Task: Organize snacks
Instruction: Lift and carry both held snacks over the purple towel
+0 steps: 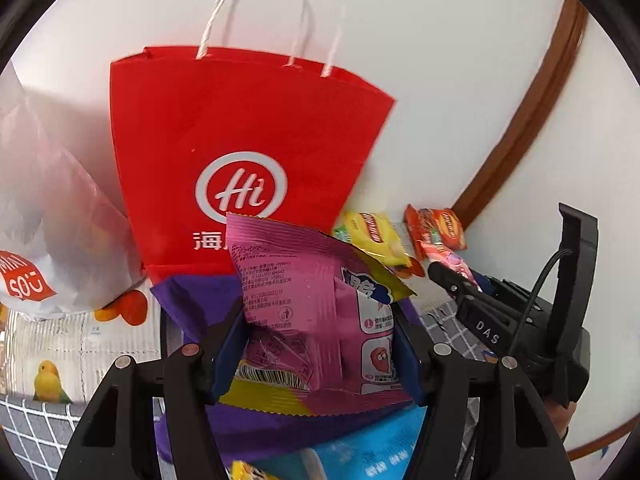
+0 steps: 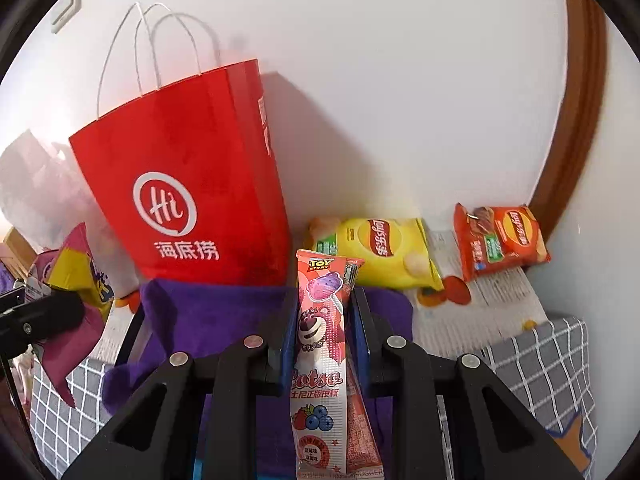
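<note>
So there's a red paper bag [image 2: 188, 184] standing upright against the far white wall, white twisted handles up, with a white "Hi" circle logo and Chinese characters under it; can't see inside it from either camera. Left of it sits a white bag [image 1: 52, 208] with a red "MINISO" tag, contents hidden too. Right of the red bag, lying flat by the wall, are a yellow Lay's chip bag [image 2: 384, 252] and, further right, an orange Lay's bag [image 2: 500, 240]. Near the cameras there's a purple fabric bin [image 2: 208, 312] on the grey checked cloth [image 2: 540, 360], and a blue packet [image 1: 368, 452] shows low down under the left gripper. The left gripper [image 1: 320, 336] is pinching a pink snack pouch [image 1: 304, 304] with a yellow edge, barcode and small print facing the camera, held up over the purple bin. The right gripper [image 2: 322, 332] has its jaws squeezed on a long thin Lotso ice-pop style pack [image 2: 320, 344], "TOY STORY" printed at its top, also above the bin. Both grippers point down at a slant toward the wall.
</note>
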Action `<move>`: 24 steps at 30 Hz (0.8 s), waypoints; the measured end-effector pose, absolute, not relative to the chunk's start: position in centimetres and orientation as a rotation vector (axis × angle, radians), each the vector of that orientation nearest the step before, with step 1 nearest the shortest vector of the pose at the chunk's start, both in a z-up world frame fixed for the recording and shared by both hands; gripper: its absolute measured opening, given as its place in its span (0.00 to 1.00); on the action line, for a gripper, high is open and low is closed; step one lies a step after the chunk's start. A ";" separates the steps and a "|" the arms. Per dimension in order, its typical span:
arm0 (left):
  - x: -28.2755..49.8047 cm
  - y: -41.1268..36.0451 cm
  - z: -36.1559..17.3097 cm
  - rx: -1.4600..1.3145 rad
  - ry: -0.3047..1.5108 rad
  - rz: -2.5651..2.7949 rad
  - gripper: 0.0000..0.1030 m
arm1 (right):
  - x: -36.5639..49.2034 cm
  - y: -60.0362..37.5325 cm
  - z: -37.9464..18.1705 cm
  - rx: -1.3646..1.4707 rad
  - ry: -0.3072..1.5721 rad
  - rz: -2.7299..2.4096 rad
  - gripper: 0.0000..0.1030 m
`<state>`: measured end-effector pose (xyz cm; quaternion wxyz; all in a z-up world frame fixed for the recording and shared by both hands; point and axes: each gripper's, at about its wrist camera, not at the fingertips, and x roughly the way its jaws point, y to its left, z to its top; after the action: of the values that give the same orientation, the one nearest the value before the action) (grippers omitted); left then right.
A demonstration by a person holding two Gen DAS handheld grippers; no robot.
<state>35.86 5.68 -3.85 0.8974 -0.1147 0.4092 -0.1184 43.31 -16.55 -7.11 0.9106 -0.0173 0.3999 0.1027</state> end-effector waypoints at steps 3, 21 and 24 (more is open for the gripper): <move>36.9 6.6 -5.7 -0.266 0.878 -0.238 0.61 | 44.4 -16.4 -8.5 -0.039 0.842 0.212 0.24; 39.1 7.6 -8.7 -0.282 0.962 -0.206 0.61 | 46.4 -18.0 -12.5 -0.114 0.942 0.207 0.24; 39.2 7.7 -9.0 -0.282 0.969 -0.202 0.61 | 46.6 -18.3 -12.9 -0.108 0.955 0.208 0.24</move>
<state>39.18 7.67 -9.02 0.8706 -0.1348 0.4632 -0.0968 46.57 -18.30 -12.94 0.8815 -0.0519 0.4587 0.0997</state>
